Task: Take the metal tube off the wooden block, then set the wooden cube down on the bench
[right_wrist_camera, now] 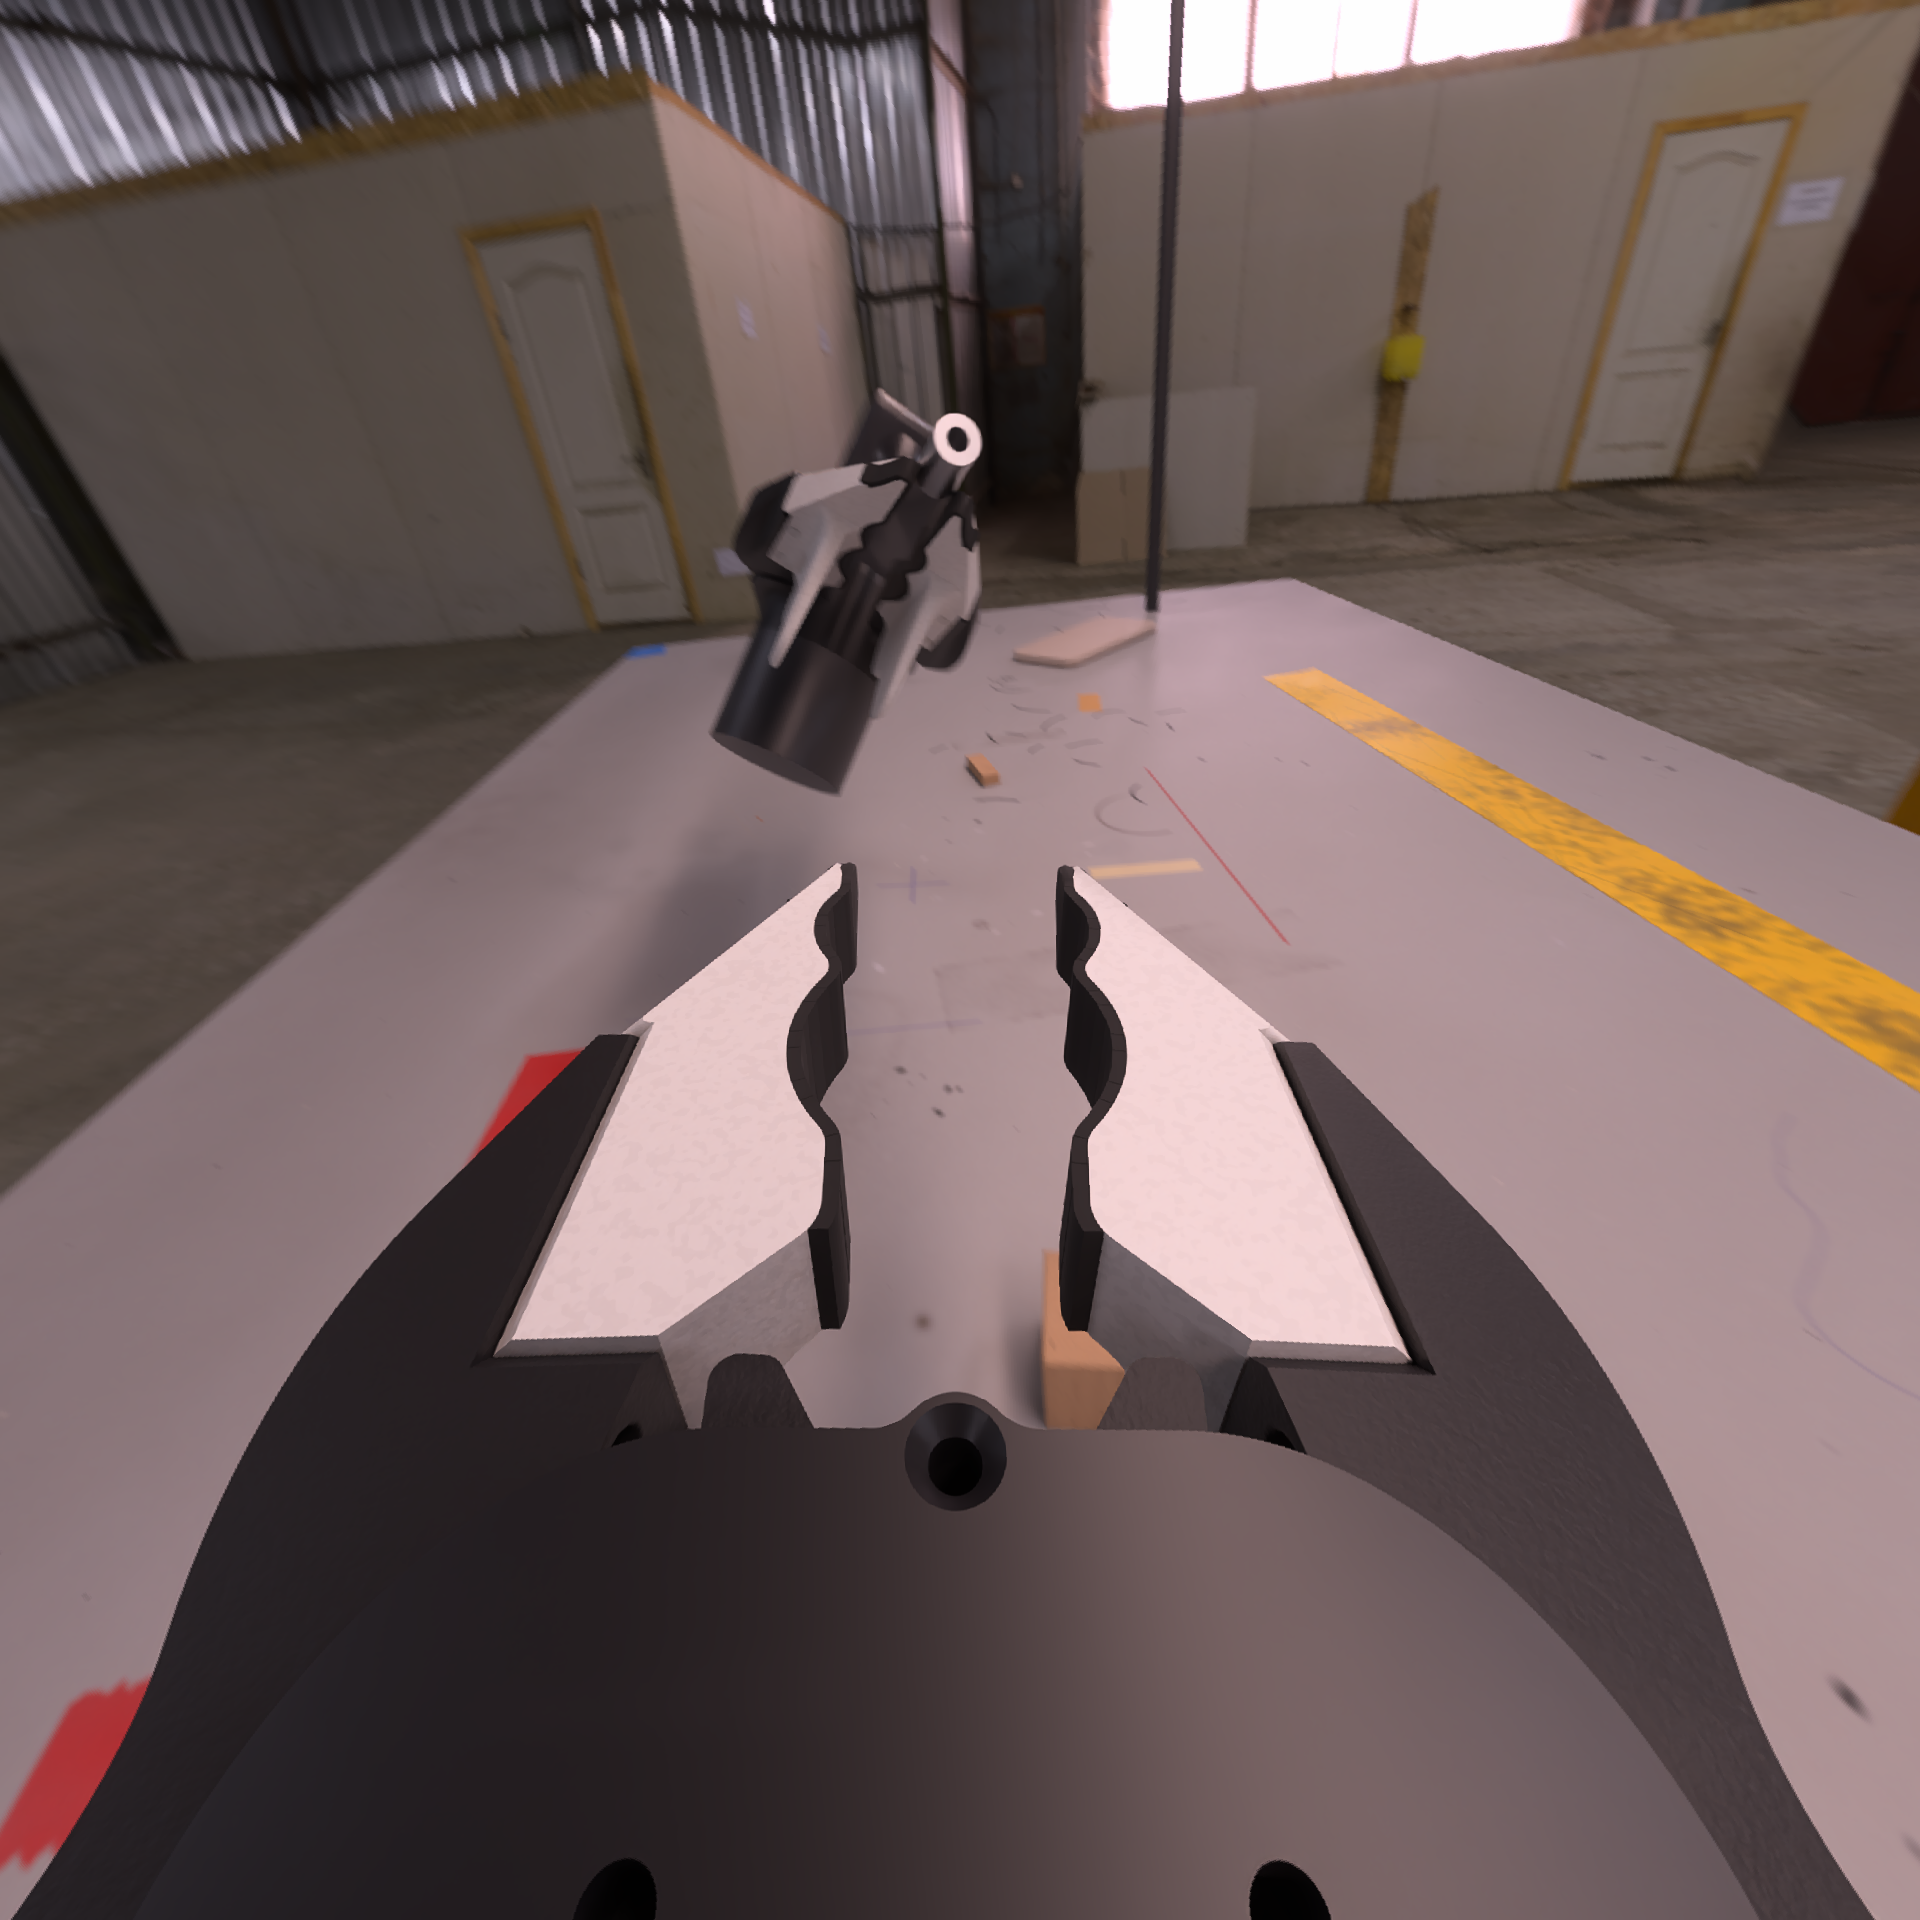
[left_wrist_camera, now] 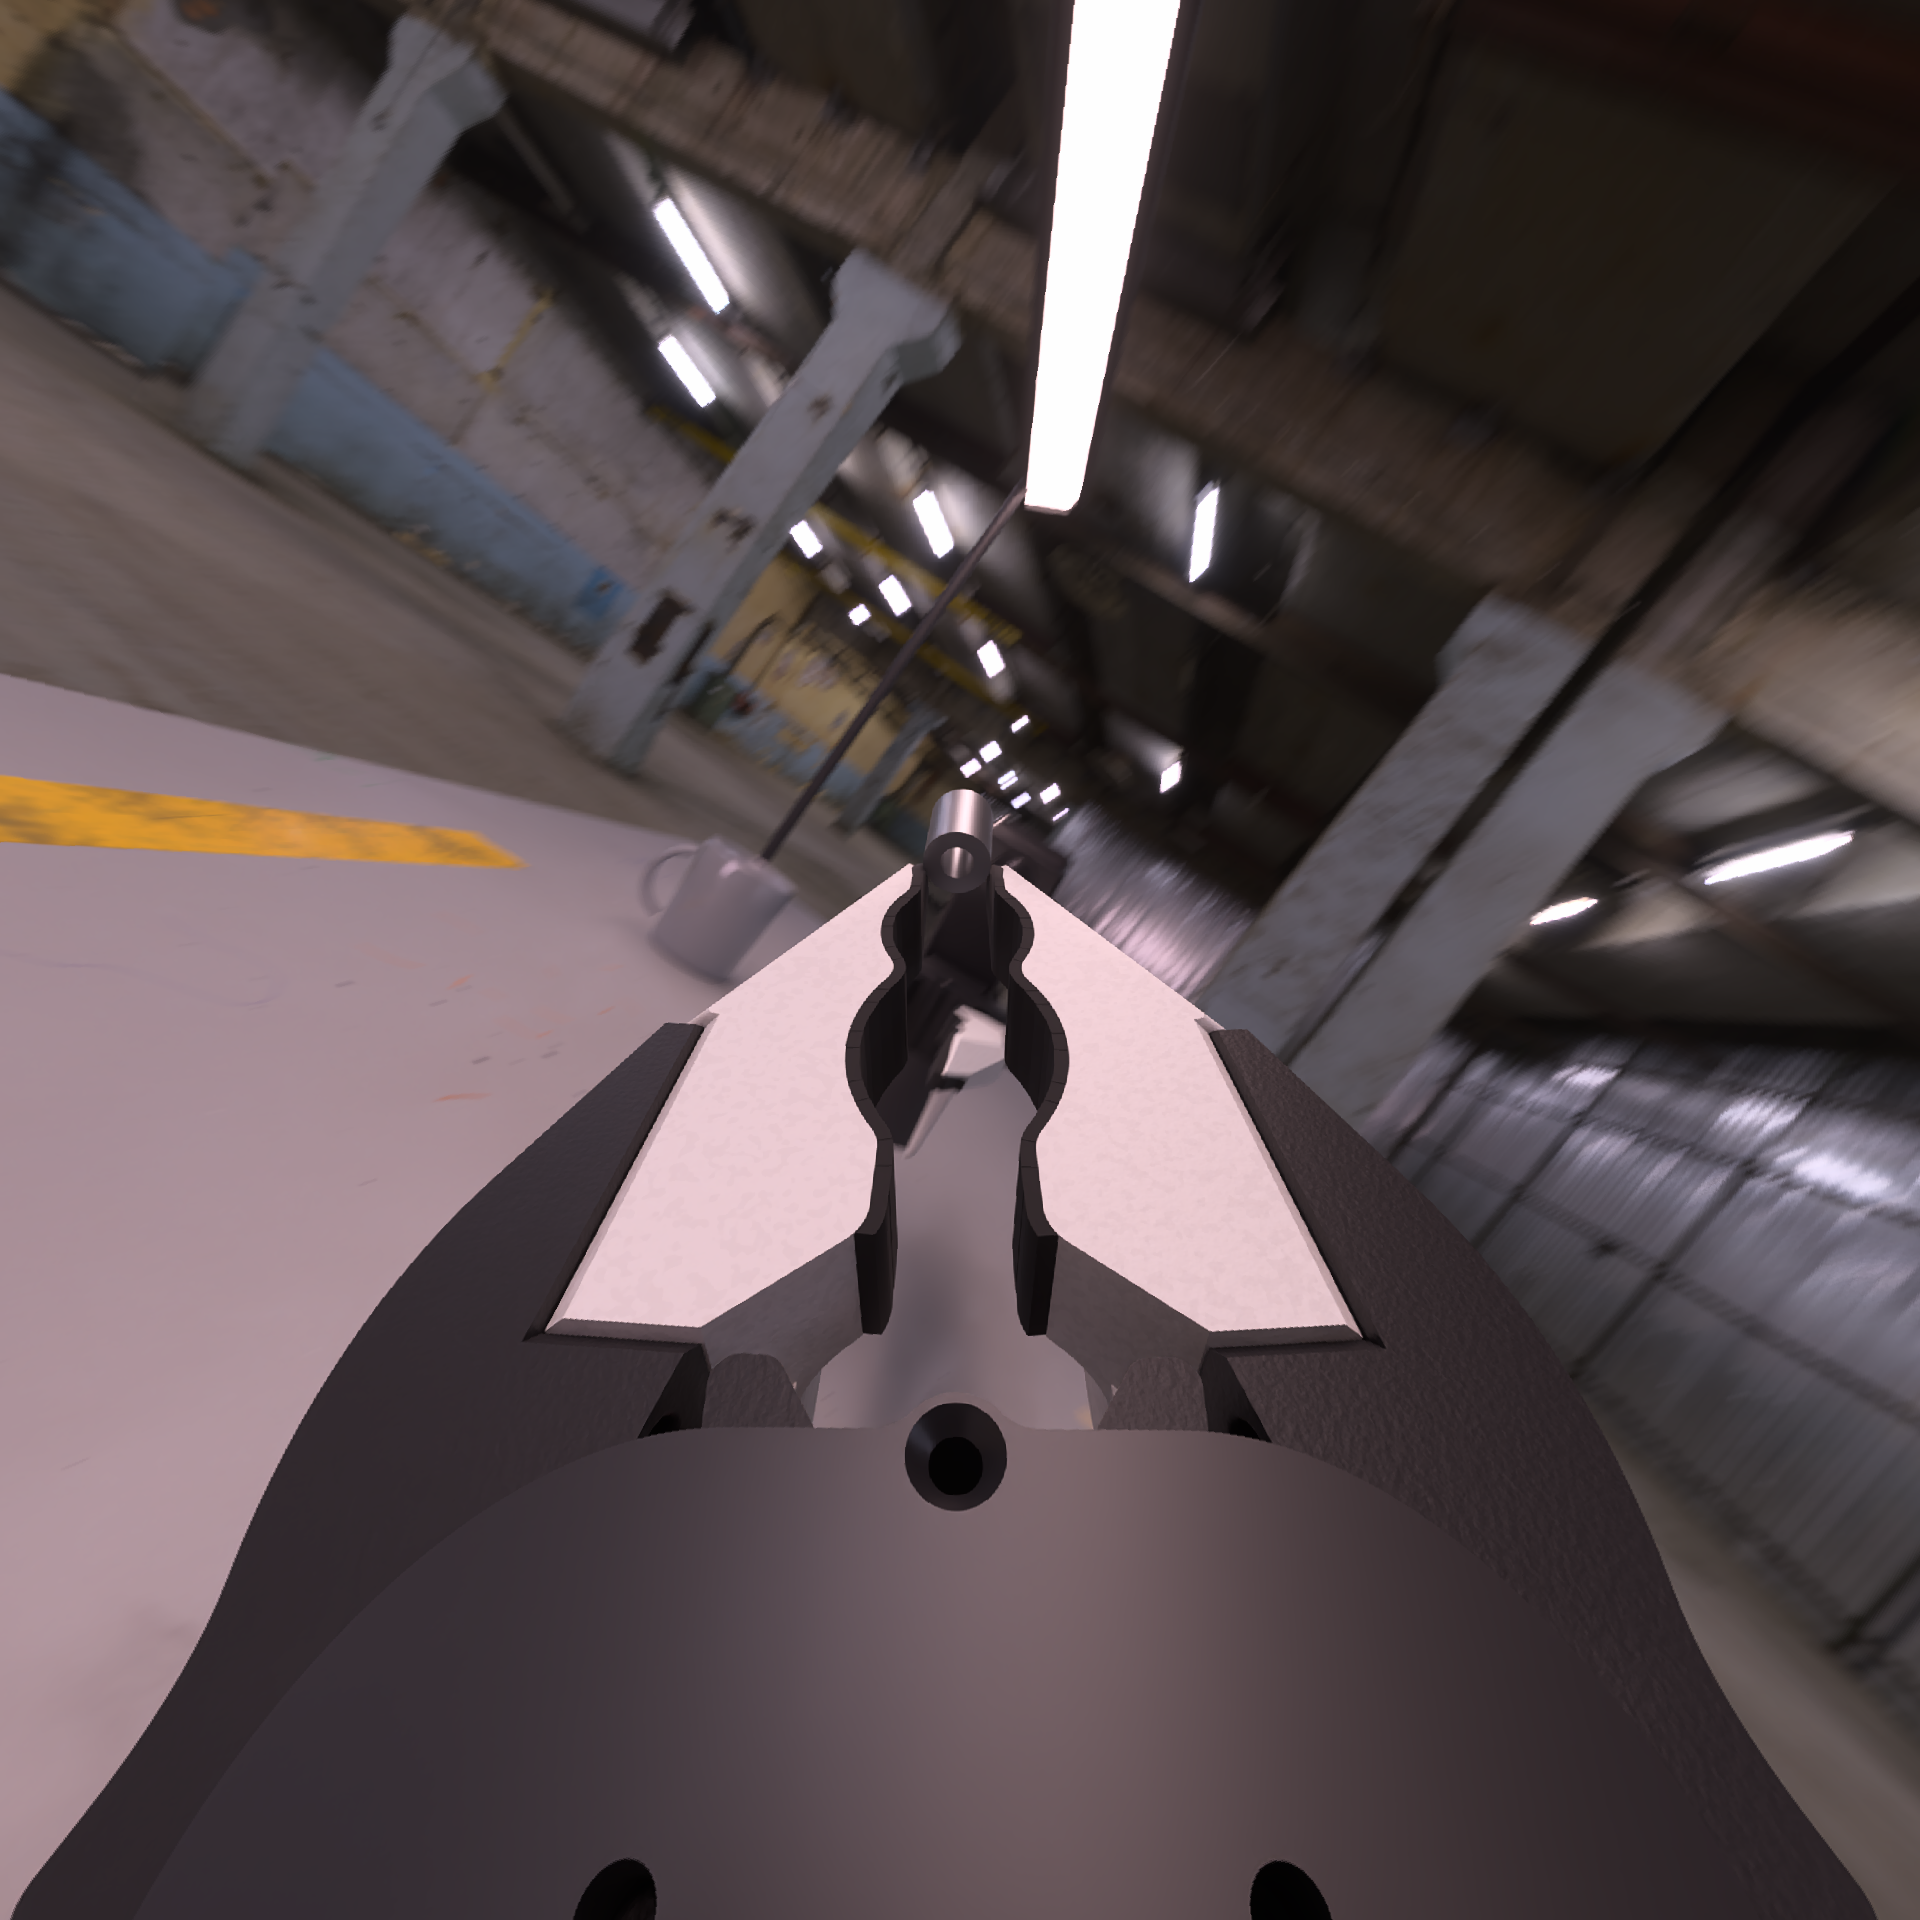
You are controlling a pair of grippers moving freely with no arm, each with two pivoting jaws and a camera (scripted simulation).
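Observation:
My left gripper (left_wrist_camera: pixel 958 902) is shut on the short metal tube (left_wrist_camera: pixel 960 831), which sticks out past its fingertips with the open end facing me. In the right wrist view the left gripper (right_wrist_camera: pixel 920 499) floats above the far part of the bench (right_wrist_camera: pixel 1455 1195) and holds the tube (right_wrist_camera: pixel 956 438) tilted upward. My right gripper (right_wrist_camera: pixel 956 894) is open and empty, low over the bench. The wooden cube (right_wrist_camera: pixel 1075 1377) appears to rest on the bench under the base of my right finger, partly hidden by it and outside the jaws.
A white mug (left_wrist_camera: pixel 717 906) stands on the bench (left_wrist_camera: pixel 260 1039) near its far edge. A flat wooden plate (right_wrist_camera: pixel 1086 639) carries a thin upright rod (right_wrist_camera: pixel 1164 312). A small wood chip (right_wrist_camera: pixel 982 769) and shavings lie mid-bench. A yellow stripe (right_wrist_camera: pixel 1558 842) runs along the right.

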